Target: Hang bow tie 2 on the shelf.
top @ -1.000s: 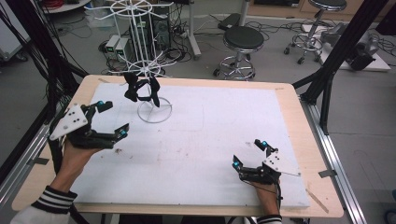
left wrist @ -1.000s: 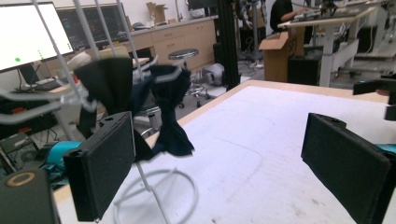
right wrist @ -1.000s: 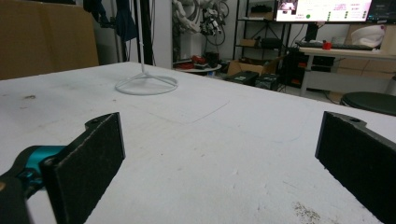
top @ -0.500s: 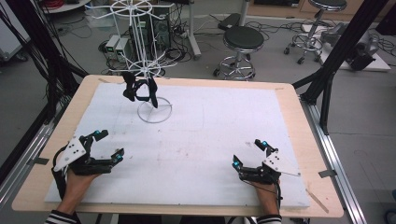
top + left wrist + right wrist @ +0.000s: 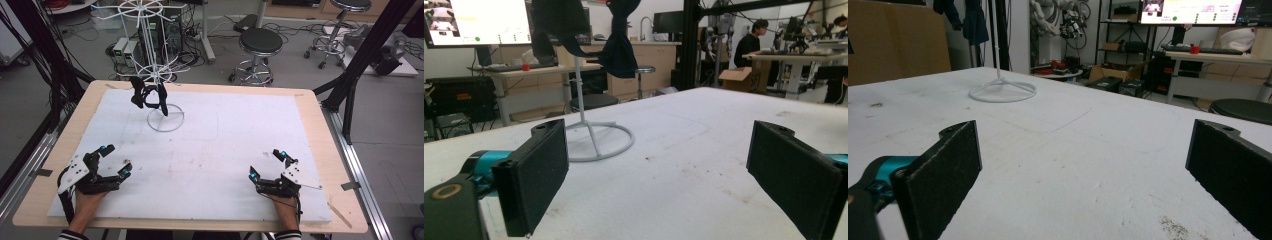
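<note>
A white wire stand (image 5: pixel 160 75) rises from a ring base (image 5: pixel 165 118) at the back left of the white mat (image 5: pixel 225 140). Dark garments (image 5: pixel 146 96) hang from its lower arms; they also show at the top of the left gripper view as dark cloth (image 5: pixel 616 40), and far off as dark cloth (image 5: pixel 968 20) in the right gripper view. My left gripper (image 5: pixel 116 161) rests low at the mat's front left, open and empty. My right gripper (image 5: pixel 266 163) rests at the front right, open and empty. Both sit well short of the stand.
The wooden table edge (image 5: pixel 320 120) frames the mat. Black frame posts (image 5: pixel 367 60) stand at the right, cables hang at the left. Stools (image 5: pixel 259 47) stand on the floor behind the table. Desks, monitors and a seated person (image 5: pixel 751 42) appear far off.
My left gripper has drawn back from near the stand toward the front left of the mat and settled low. The right gripper has stayed put.
</note>
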Demonstrator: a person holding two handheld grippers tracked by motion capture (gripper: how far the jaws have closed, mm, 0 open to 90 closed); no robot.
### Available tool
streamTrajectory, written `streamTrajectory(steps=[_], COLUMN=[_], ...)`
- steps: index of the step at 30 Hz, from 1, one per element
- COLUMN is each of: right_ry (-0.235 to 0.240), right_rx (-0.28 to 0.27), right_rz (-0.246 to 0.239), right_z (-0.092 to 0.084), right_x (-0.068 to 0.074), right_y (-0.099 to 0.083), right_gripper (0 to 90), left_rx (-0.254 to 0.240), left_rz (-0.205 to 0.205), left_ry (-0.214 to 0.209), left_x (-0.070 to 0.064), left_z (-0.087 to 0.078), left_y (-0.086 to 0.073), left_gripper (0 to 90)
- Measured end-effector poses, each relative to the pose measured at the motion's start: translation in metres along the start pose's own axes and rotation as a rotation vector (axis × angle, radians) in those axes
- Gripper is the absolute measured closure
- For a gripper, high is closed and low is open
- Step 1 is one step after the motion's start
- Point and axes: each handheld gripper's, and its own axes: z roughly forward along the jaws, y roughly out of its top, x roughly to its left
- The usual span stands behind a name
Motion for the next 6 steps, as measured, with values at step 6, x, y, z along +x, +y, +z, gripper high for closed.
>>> streamTrajectory(steps=[6], right_ry=[-0.001], right_rx=[-0.005], right_rz=[-0.012], right_z=[0.0004], right_x=[0.0001], right_y=[0.0], right_gripper=[0.7], left_rx=[-0.002], left_rz=[0.002], left_ry=[0.005], left_x=[-0.0002], left_z=[-0.0002], left_y=[-0.0001], left_gripper=[10.4])
